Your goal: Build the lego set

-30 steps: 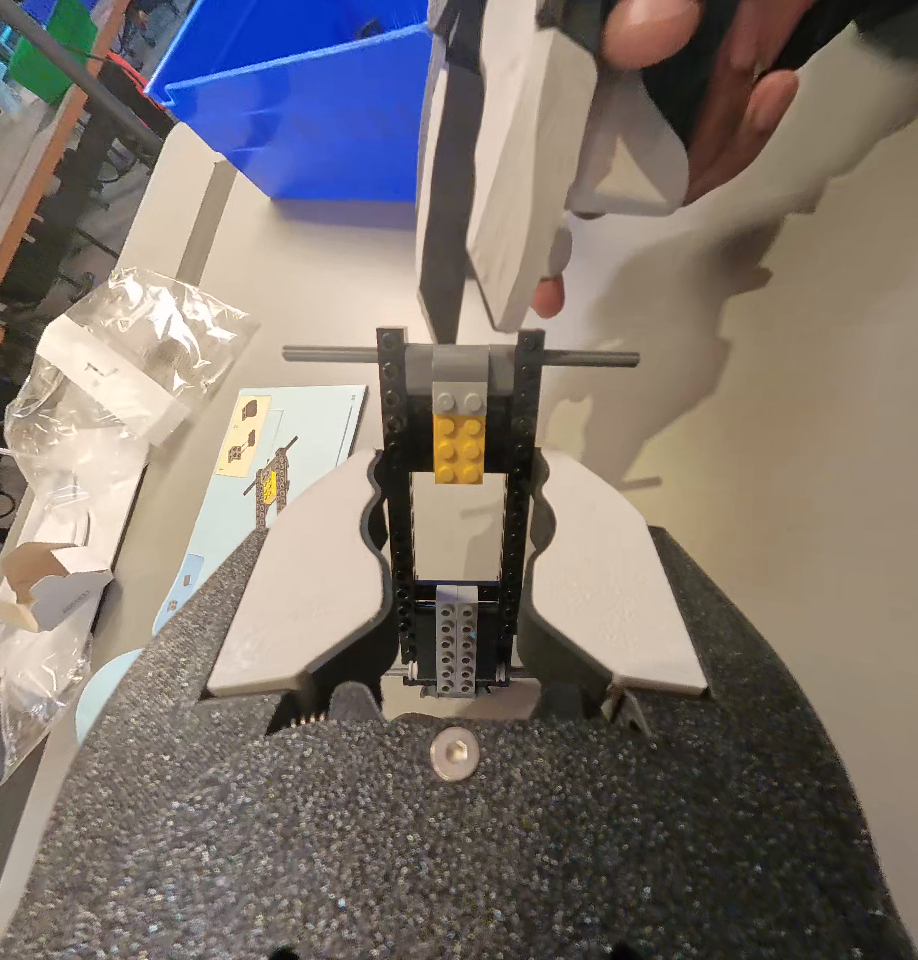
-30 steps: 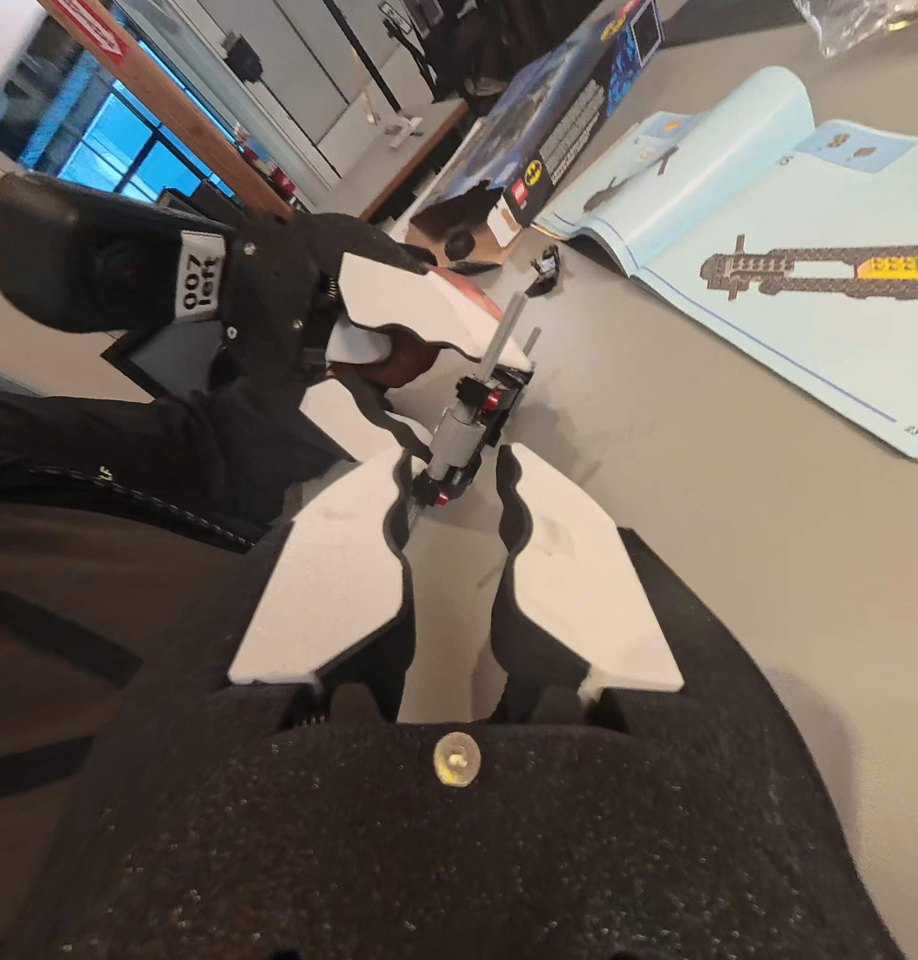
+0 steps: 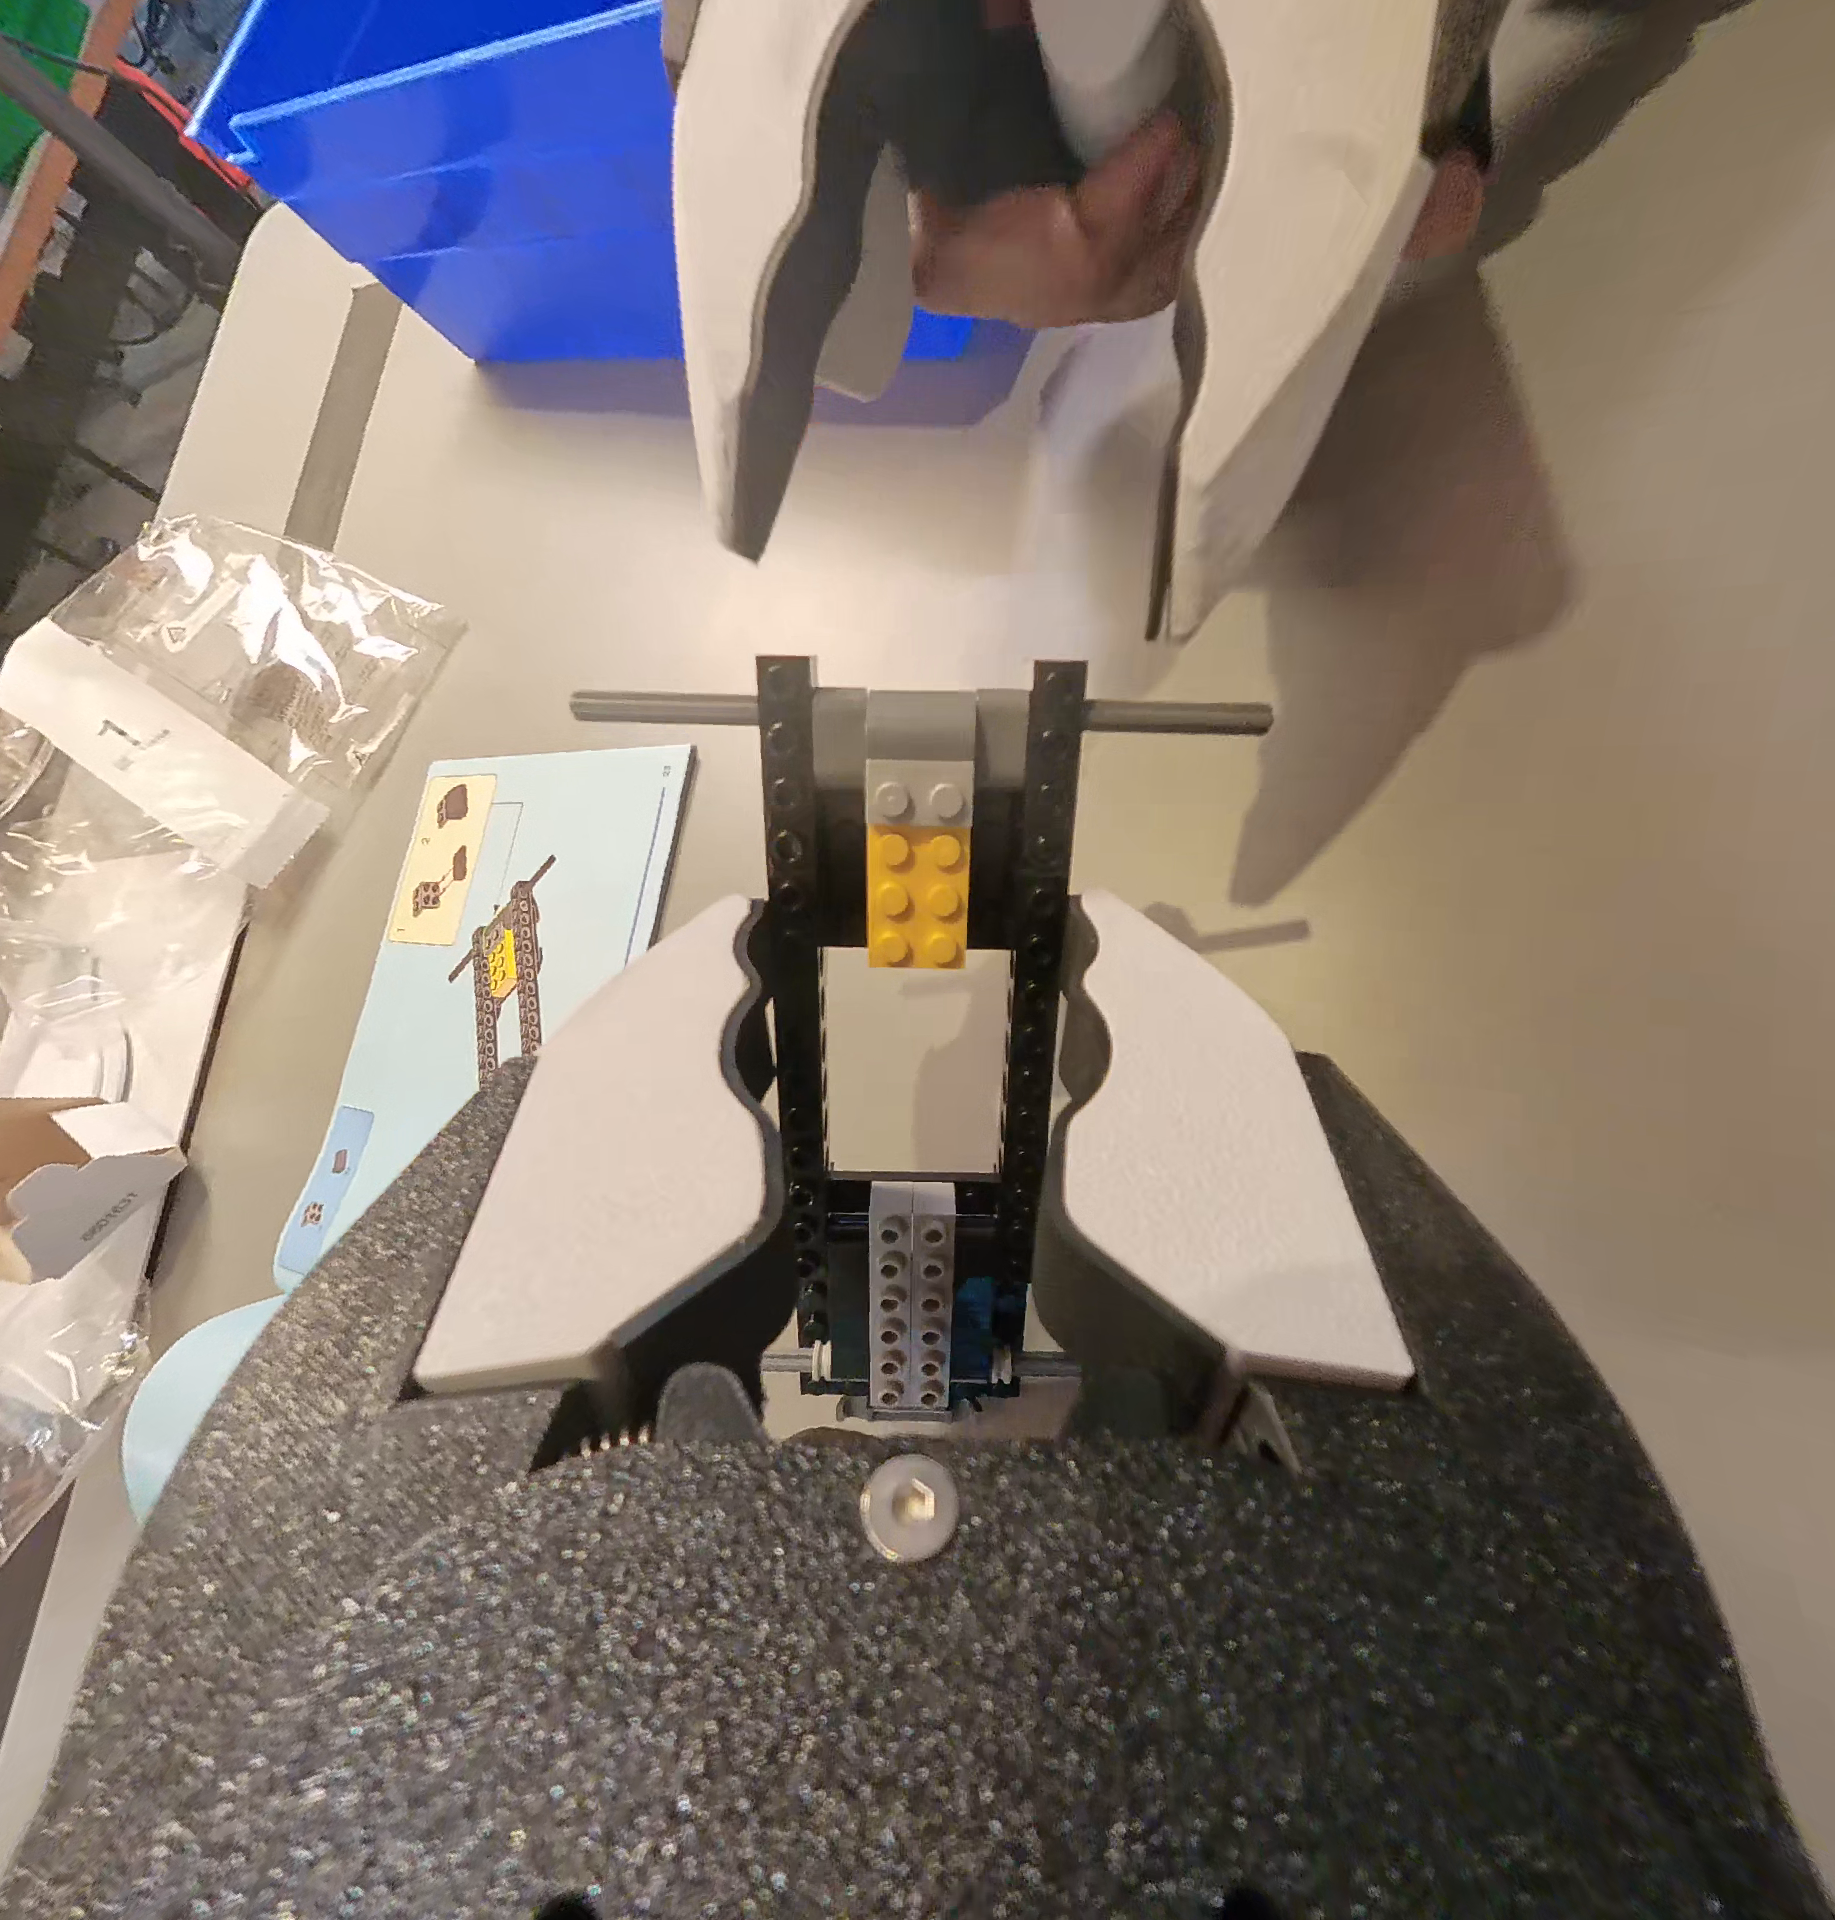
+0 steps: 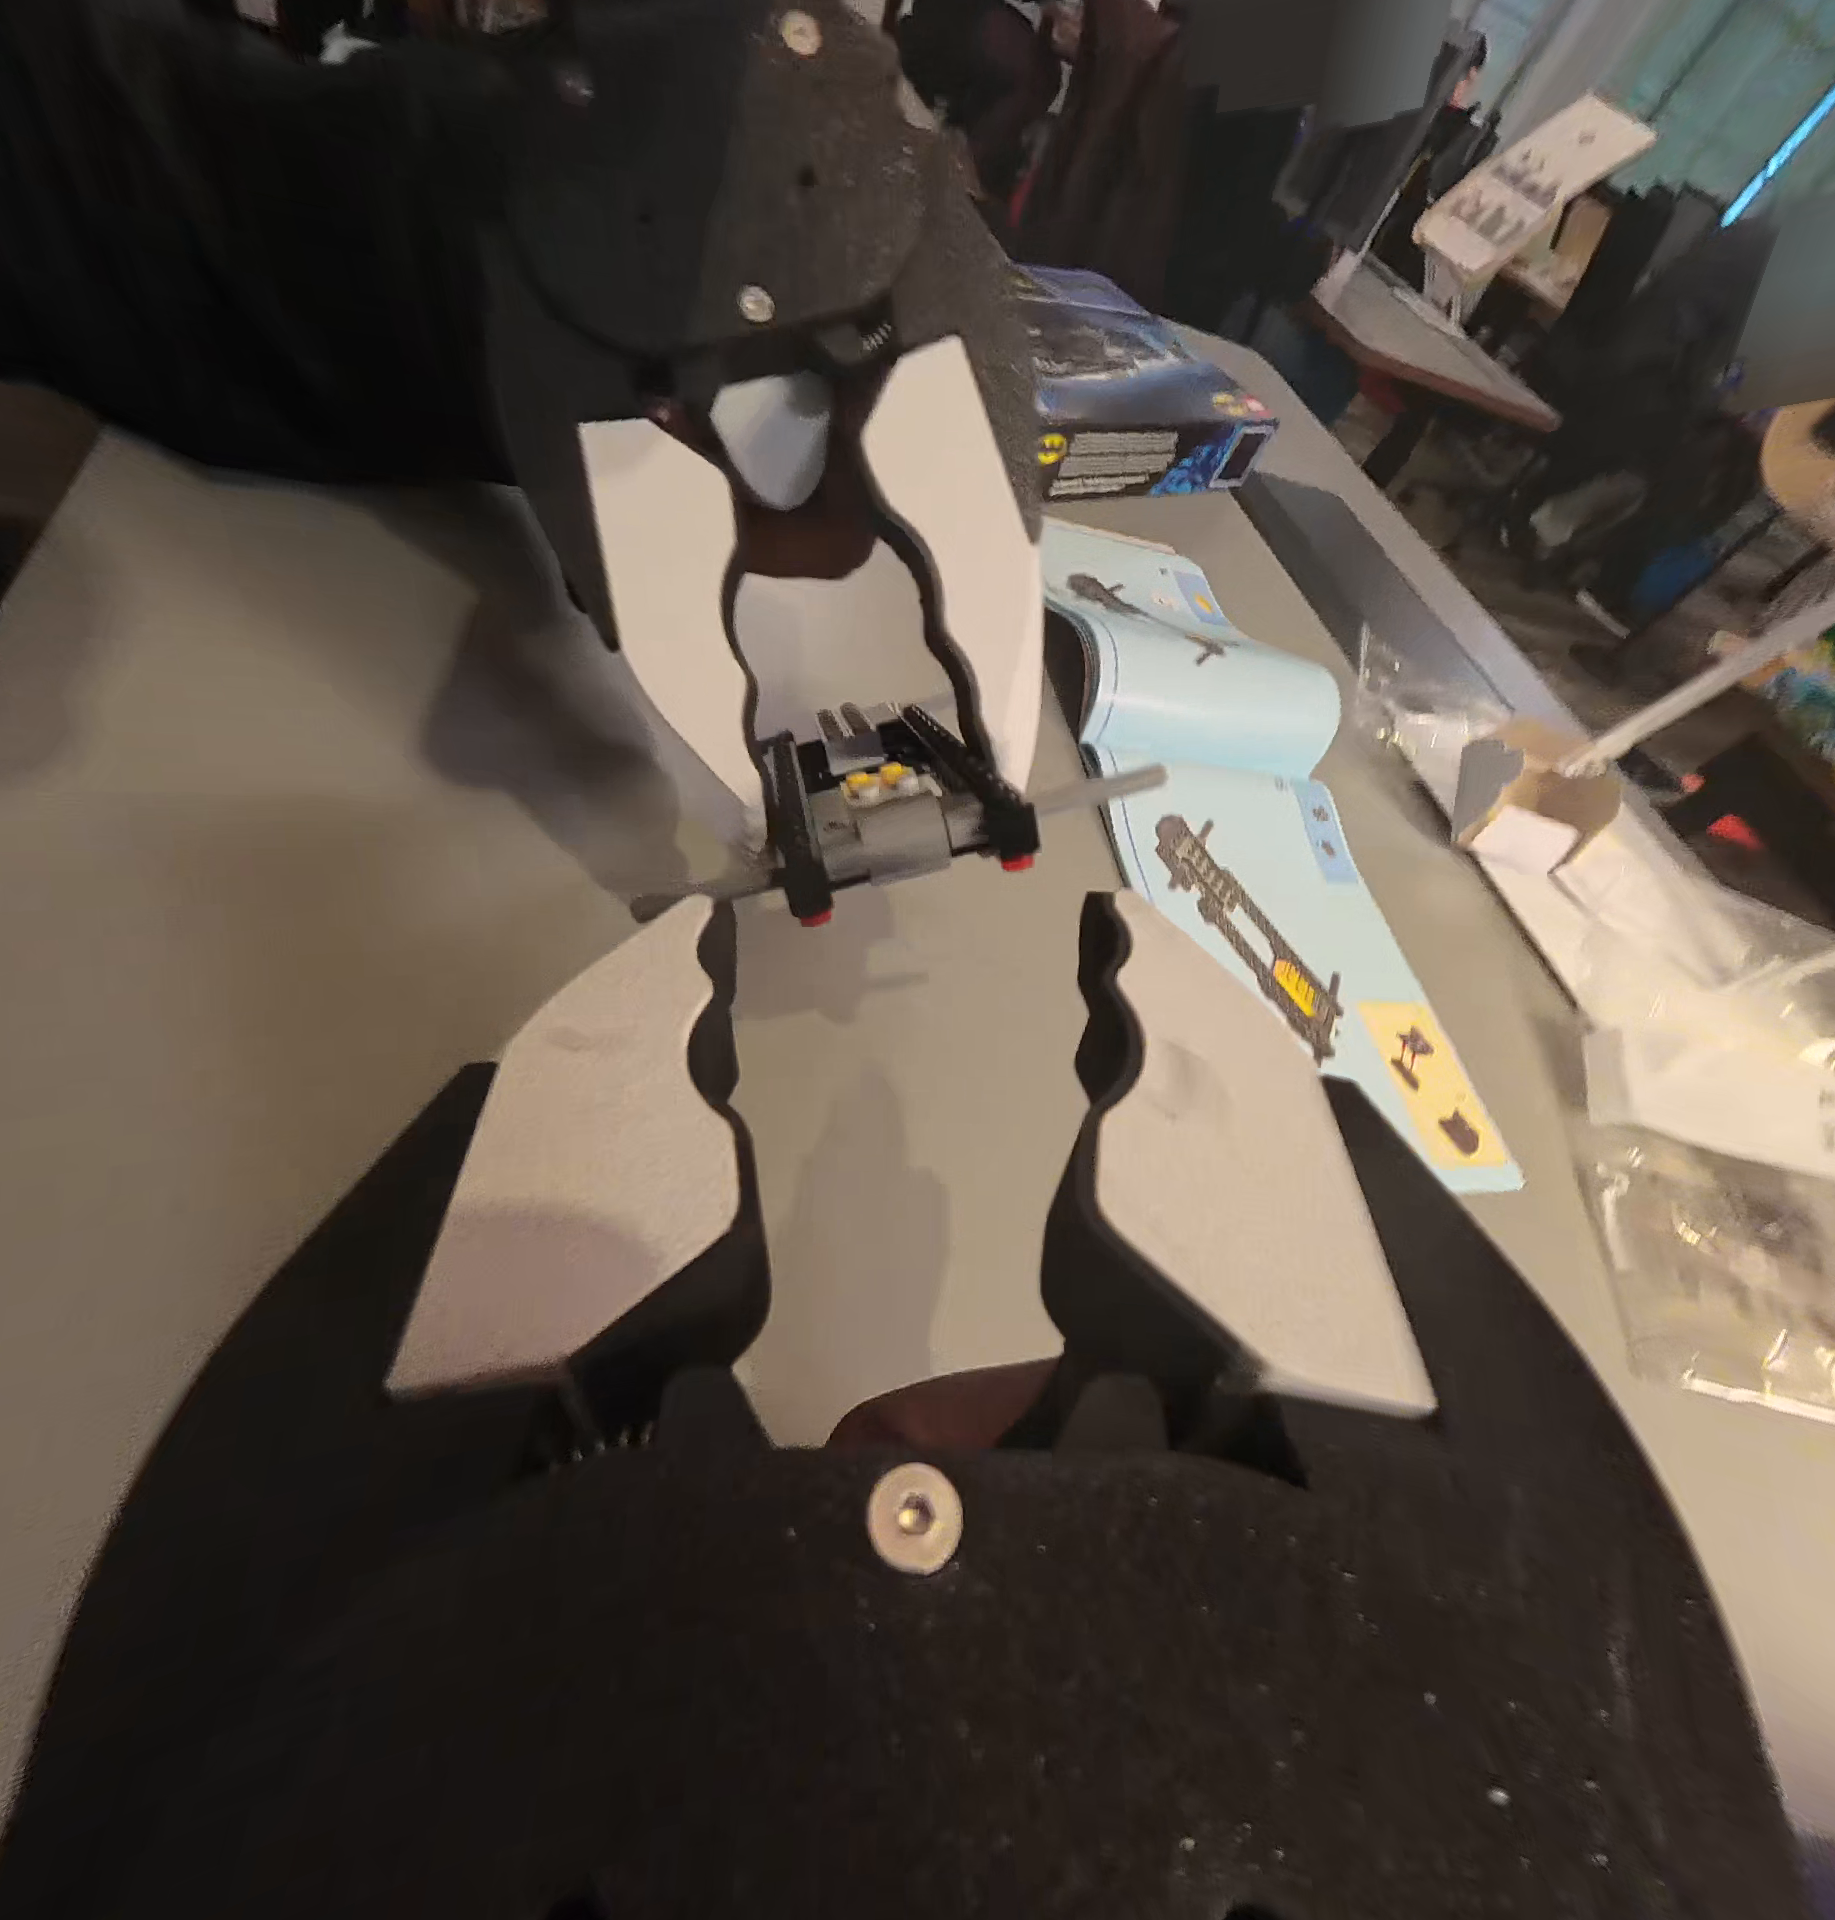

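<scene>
My left gripper (image 3: 918, 914) is shut on a brick frame (image 3: 1048, 831). Its pads press the outer sides of two long black beams. Between the beams sit a yellow brick (image 3: 918, 894) and grey bricks, and a grey axle (image 3: 674, 710) runs across the far end. The frame hangs above the table (image 3: 1515, 1039). My right gripper (image 4: 905, 914) is open wide and holds nothing. Its fingertips stand just short of the frame's axle end (image 4: 892, 821), which carries red pins (image 4: 1015, 862). The right gripper also shows at the top of the left wrist view (image 3: 954, 582).
A blue bin (image 3: 477, 208) stands at the far edge. An open light-blue instruction booklet (image 4: 1235, 707) lies beside the grippers. Clear plastic bags (image 3: 196, 675) and a small torn cardboard box (image 3: 71, 1195) lie past the booklet. A dark toy-set box (image 4: 1131, 416) lies farther back. Left tips to right tips: about 5 centimetres.
My right gripper has opened wide from a narrow gap and turned to face the frame's axle end squarely. My left gripper keeps its hold on the frame, which has hardly moved.
</scene>
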### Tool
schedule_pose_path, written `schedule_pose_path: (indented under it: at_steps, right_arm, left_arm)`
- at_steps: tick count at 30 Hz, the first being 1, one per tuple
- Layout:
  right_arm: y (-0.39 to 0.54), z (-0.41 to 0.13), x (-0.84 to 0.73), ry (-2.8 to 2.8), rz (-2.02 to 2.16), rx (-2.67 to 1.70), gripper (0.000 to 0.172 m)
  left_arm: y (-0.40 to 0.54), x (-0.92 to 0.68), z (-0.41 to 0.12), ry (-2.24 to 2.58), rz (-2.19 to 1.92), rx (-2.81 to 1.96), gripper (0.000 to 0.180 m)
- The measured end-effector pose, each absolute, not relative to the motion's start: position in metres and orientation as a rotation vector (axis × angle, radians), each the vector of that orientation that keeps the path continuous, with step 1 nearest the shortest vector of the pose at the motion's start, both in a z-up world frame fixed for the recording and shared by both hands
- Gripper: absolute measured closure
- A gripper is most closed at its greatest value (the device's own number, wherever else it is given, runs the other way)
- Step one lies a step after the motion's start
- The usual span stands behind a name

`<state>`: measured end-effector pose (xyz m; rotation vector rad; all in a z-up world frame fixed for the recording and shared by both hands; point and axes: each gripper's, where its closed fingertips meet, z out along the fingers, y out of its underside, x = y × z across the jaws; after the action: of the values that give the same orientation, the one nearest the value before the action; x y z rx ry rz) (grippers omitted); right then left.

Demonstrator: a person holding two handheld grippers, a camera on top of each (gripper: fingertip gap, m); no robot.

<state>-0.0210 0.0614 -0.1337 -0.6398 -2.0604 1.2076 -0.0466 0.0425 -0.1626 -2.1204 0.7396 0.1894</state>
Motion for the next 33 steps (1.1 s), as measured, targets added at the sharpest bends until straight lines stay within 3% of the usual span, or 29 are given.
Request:
schedule_pose_path:
  at_steps: [10,33]
  right_arm:
    - [0.047,-0.136,-0.020,-2.096,1.147,-0.496,0.123]
    - [0.046,-0.146,-0.019,-2.141,1.185,-0.521,0.123]
  left_arm:
    - [0.040,-0.039,-0.168,0.819,0.214,-2.131,0.127]
    - [0.038,-0.035,-0.168,0.855,0.208,-2.124,0.128]
